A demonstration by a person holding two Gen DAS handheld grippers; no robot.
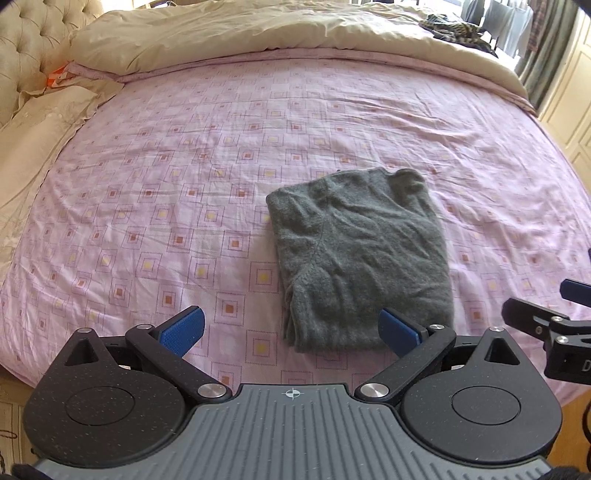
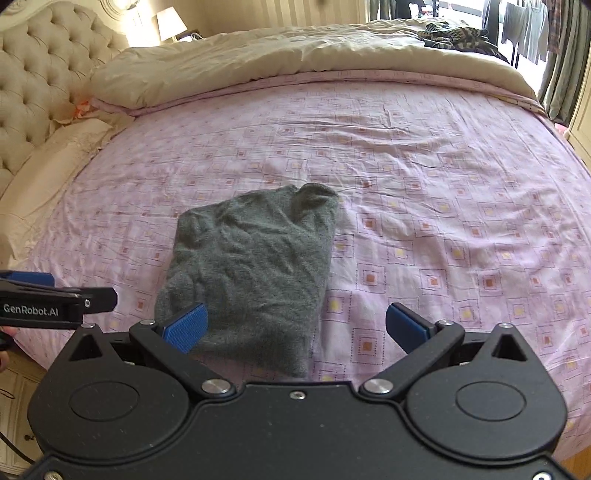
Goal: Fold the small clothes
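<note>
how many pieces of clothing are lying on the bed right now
2. A folded grey sweater lies on the pink sheet, just ahead of both open claws. A patterned garment sits on the beige duvet at the far corner. Others could be hidden.

Grey knit garment point(image 1: 360, 258), folded, plain. Bed sheet point(image 1: 221, 155): pale pink, printed with nested squares with yellow or rust centres. Duvet point(image 1: 229, 33), far: beige. Tufted headboard point(image 2: 33, 85), left: cream. Gripper pads point(image 1: 183, 330): blue, on black linkages.

Bright daylight from far windows — fisheye-bent edges.
</note>
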